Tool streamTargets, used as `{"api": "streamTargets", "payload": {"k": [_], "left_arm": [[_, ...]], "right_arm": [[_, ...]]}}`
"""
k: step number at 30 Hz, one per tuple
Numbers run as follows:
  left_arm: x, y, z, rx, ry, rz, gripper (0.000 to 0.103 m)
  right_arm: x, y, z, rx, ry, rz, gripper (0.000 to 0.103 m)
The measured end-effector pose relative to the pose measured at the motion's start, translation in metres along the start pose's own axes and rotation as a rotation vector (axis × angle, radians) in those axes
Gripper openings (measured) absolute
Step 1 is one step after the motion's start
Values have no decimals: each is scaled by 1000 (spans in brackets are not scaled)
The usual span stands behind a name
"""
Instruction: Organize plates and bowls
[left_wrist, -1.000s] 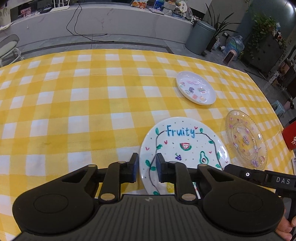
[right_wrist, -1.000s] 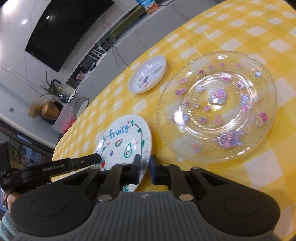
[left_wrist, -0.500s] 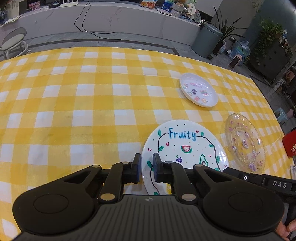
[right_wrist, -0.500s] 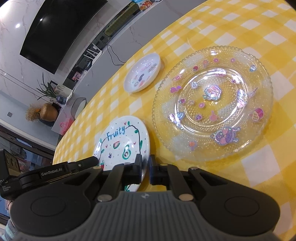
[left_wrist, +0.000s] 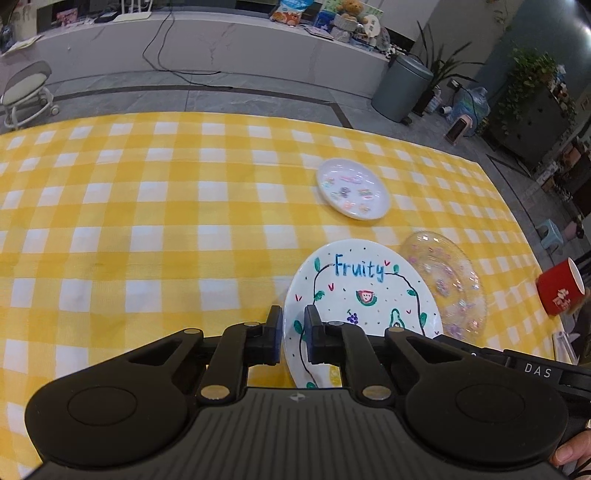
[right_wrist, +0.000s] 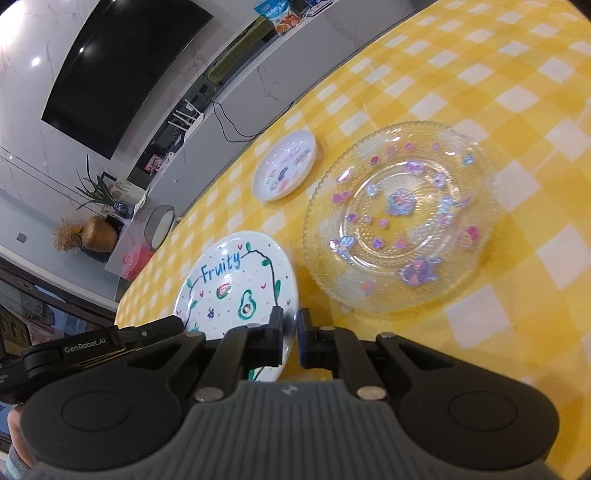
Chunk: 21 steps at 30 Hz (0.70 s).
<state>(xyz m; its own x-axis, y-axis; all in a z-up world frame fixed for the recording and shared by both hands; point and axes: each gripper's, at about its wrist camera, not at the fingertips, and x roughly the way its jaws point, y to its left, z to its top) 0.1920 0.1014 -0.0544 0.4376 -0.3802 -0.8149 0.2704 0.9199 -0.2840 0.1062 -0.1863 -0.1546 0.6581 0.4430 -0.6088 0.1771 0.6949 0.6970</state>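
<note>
At lower centre of both views, each gripper's fingers pinched the Fruity plate (left_wrist: 364, 291) rim: left gripper (left_wrist: 293, 334), right gripper (right_wrist: 290, 332).

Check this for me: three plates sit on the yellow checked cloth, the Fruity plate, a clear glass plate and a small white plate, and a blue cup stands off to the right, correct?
Nearly. The cup is red, not blue, as the left wrist view shows at its right edge. The rest holds: the Fruity plate, the clear glass plate and the small white plate all sit on the yellow checked cloth.
</note>
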Motion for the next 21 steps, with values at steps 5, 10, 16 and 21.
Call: {"api": "streamTargets", "payload": {"k": [5,10,16,21], "left_arm": [[-7,-28,-4,29,10,-8,13],[-10,-60,-12,46,35,-8,13],[-17,-103,-29,75,48,-15,13],[-18,-135,-49,83,76,-26,13]], "right_arm": [[-24,-13,-2,28,-10,-6,6],[-50,-27,-4,11,-14,-34,6],[-80,-54,-2,43,5,-67,7],[-106,-75,-5,35,19,-109,7]]}}
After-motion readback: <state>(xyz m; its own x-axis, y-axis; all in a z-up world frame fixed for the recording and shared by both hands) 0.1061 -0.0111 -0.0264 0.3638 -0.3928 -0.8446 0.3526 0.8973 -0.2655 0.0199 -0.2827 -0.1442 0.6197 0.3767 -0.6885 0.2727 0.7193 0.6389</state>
